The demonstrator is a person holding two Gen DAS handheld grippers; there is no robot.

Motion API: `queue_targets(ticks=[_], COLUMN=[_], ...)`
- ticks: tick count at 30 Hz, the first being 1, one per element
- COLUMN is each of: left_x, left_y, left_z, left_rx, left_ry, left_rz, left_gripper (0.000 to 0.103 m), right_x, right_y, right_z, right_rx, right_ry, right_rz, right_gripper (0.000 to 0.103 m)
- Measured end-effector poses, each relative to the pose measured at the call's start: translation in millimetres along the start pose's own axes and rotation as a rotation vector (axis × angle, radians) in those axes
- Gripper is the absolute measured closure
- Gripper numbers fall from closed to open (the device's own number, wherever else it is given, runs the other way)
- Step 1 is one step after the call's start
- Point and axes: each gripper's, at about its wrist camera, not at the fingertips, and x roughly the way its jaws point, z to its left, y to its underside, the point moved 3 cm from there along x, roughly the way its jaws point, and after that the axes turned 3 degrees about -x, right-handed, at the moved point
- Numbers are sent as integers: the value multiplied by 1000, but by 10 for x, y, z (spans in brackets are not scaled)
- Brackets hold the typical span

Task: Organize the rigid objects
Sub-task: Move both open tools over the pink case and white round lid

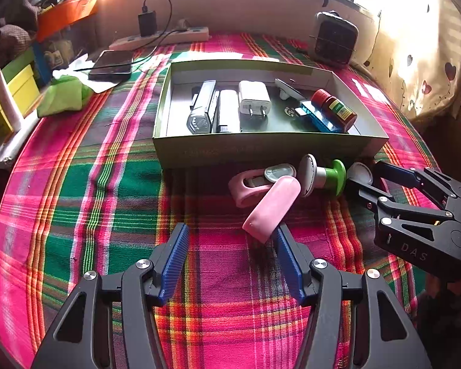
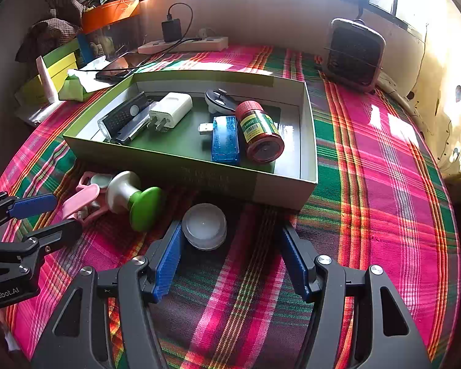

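- Left gripper, frame bottom: jaws apart, pink case leaning on one pad.
- Right gripper: jaws apart, white round jar touching one pad.
- Green box, centre.
- Red bottle inside.

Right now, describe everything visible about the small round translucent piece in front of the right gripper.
The round translucent piece is a low, whitish, frosted puck, plastic by its look, with a ribbed lower edge. It lies flat on the plaid cloth, just in front of the green box. The right gripper is open around it; the left-hand blue pad sits against its side, the other pad stands clear.
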Motion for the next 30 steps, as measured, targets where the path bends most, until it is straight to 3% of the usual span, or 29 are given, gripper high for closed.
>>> queue_targets(ticks=[8,16,22,30], left_x=[53,98,87,12], left_y=[-65,-122,-106,20], left_z=[-74,-124,-128,-237], left_rx=[41,81,77,78], left_ry=[31,109,124,193], left_rz=[-4,-32,-33,-23], left_gripper=[47,47,57,58], right_x=[4,7,9,6], right_y=[-5,-9,-11,-10], right_z=[-3,-6,-6,-5], right_rx=[0,0,0,0], right_ry=[1,0,0,0], right_rz=[0,1,1,1], right_gripper=[41,41,41,41])
